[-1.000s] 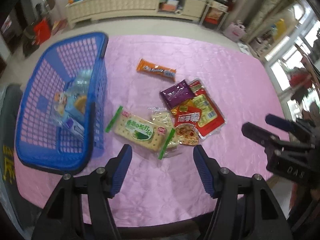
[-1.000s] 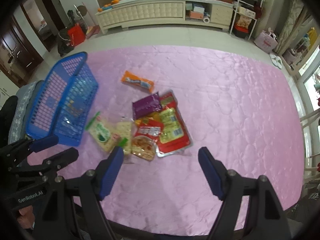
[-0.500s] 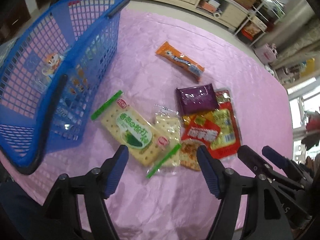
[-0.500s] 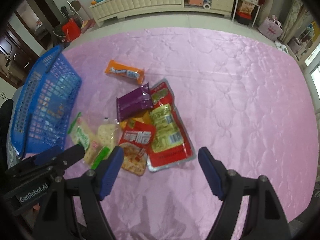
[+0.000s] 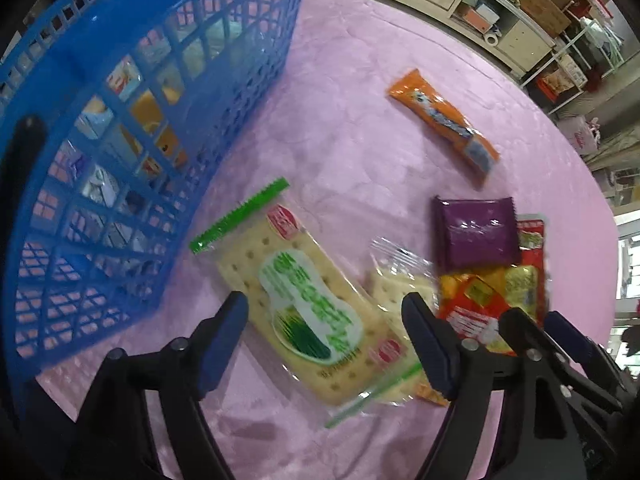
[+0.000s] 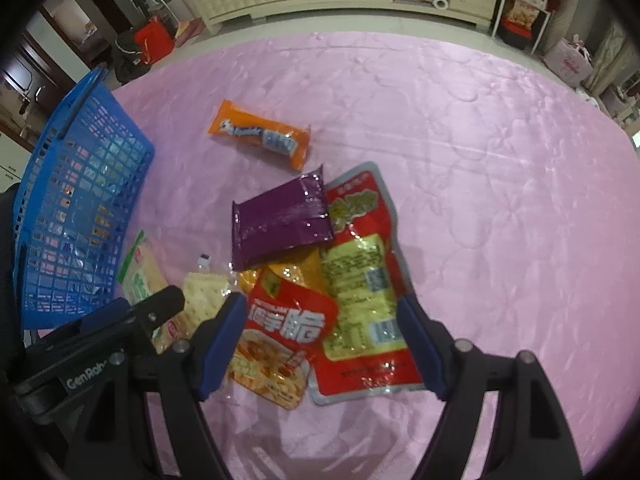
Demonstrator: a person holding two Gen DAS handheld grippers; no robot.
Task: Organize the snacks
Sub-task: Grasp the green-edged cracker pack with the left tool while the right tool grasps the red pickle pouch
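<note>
Nearest the left claw [image 5: 324, 320], between its widely parted blue fingers [image 5: 224, 332], lies the cracker pack [image 5: 304, 304]: a flat cream slab in clear film with green serrated end seals, running from ten o'clock to four o'clock on the pink desk [image 5: 352, 128]. It looks light and stiff but brittle; a gentle pinch across its short width near the middle seems safest, since the film is probably slippery. Partly under it at three o'clock sits a second clear cracker bag [image 5: 400, 276].

Under the right claw [image 6: 320, 344], also spread wide and empty, overlap two glossy pouches: a red-orange noodle bag [image 6: 280, 344] at eleven o'clock and a larger red pouch [image 6: 364, 276] at one o'clock. Both look soft, crinkly and thin, so an edge or corner is the likely hold; lying flat, they may slide on the satiny cloth.

Farther out at twelve o'clock a purple packet [image 6: 280, 220] rests on the red pouch's top edge, then an orange bar [image 6: 260, 134] lies alone. At nine o'clock stands the blue lattice basket [image 6: 84, 184], rigid plastic, already holding some wrapped snacks.
</note>
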